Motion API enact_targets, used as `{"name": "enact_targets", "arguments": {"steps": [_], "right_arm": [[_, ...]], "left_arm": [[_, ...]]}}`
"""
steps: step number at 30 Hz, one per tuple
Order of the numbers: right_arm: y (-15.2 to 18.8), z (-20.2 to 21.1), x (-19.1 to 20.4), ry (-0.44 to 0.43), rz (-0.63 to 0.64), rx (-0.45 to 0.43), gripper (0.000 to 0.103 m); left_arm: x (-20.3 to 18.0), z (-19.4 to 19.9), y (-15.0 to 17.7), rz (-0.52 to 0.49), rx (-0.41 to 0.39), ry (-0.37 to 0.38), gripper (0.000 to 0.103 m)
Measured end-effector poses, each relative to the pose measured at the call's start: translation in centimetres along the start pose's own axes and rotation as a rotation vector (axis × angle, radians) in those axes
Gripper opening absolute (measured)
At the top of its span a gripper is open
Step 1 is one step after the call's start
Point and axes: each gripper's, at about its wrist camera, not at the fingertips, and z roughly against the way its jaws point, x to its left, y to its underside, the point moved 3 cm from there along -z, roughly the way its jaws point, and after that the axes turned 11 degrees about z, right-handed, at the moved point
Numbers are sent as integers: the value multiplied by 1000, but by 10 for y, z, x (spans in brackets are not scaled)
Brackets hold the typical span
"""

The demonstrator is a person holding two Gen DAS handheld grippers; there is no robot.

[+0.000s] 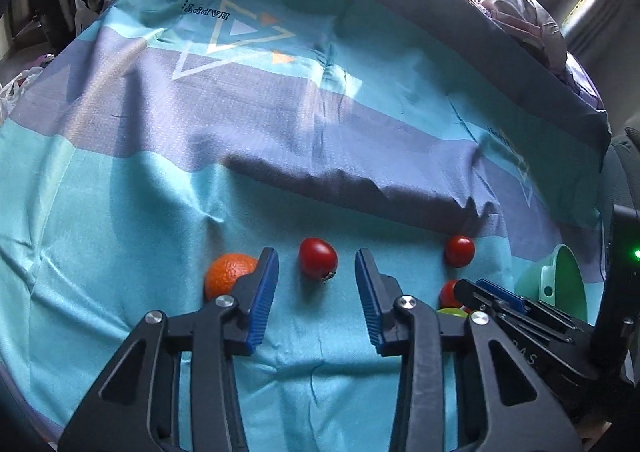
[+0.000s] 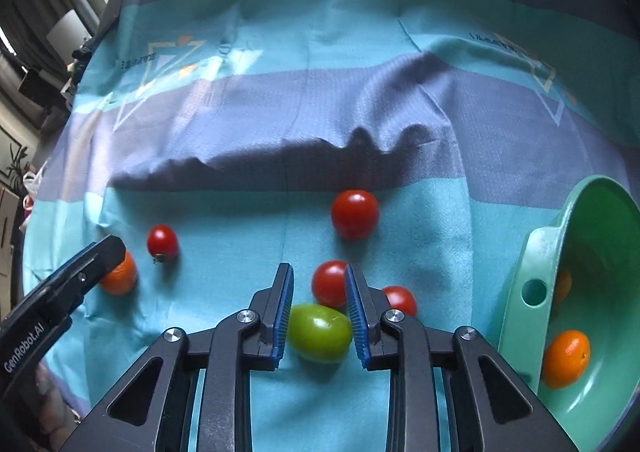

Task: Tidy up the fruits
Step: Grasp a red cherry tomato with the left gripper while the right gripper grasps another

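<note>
On the teal and grey striped cloth (image 2: pixel 224 212), taking the green tomato (image 2: pixel 319 332) as the landmark, the orange (image 2: pixel 119 277) lies farthest left, partly hidden in the right wrist view behind the tip of the left hand-held gripper (image 1: pixel 316 266). That left hand-held gripper has its jaws spread wide and holds nothing; in its own view a red tomato (image 1: pixel 317 257) with a stem end lies just beyond the gap between the blue pads, touching neither, and the orange sits behind the left finger. Around the green tomato itself stands the right hand-held gripper (image 2: pixel 319 284), jaws apart, the blue pads flanking the fruit; whether they touch it cannot be told. Just behind the green tomato sits a second red tomato (image 2: pixel 330 284), half covered by the right finger, and a third (image 2: pixel 400 300) peeks out right of that finger. Farther back lies a larger red tomato (image 2: pixel 355 214). Right of the green tomato, a mint green bowl (image 2: pixel 532 292) is cut off by the frame edge, with two oranges (image 2: pixel 566 358) inside, one mostly hidden by its rim.
</note>
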Motion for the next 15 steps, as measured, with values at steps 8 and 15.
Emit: {"name": "enact_targets", "arguments": {"steps": [8, 15], "right_arm": [[6, -14, -9, -25, -15, 36, 29], [2, -21, -9, -17, -13, 35, 29]], "left_arm": [[-15, -30, -6, -20, 66, -54, 39], [-9, -51, -4, -16, 94, -129, 39]]}}
